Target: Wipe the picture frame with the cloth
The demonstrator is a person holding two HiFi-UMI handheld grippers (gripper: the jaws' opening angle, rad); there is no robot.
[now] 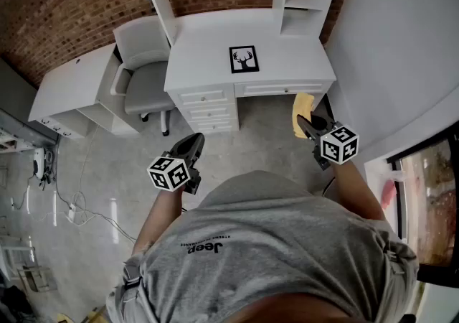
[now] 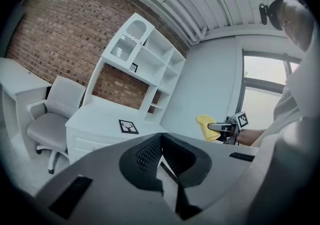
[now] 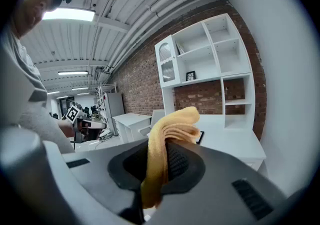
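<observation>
Yellow cloth is pinched in the right gripper, the left gripper is clamped shut on nothing, and the picture frame lies on the white desk well ahead, so with nothing steadying it, a wipe could probably just shove the frame around.

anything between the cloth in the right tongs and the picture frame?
Head view: only bare desk top between cloth and frame.
</observation>
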